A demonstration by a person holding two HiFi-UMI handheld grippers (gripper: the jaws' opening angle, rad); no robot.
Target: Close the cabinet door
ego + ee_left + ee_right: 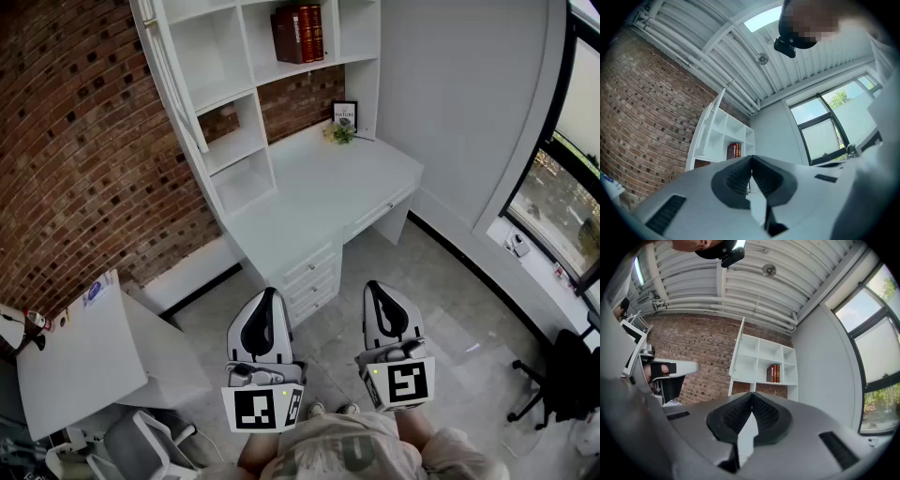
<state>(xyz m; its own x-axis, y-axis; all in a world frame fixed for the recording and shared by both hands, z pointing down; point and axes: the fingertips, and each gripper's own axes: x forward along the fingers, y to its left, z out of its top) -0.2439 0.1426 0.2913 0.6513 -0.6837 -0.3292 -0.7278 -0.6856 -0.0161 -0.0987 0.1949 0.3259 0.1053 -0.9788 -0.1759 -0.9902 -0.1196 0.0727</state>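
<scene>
The white cabinet door stands swung open at the left side of the white shelf unit, seen edge-on against the brick wall. It also shows in the left gripper view as the door and in the right gripper view as the door. My left gripper and right gripper are held side by side close to my body, well short of the desk. The left gripper is shut and empty. The right gripper is likewise shut with nothing in it.
A white desk with drawers stands below the shelves. Red books sit on a shelf, and a small frame and plant on the desk. A white side table is at left, a black chair at right by the window.
</scene>
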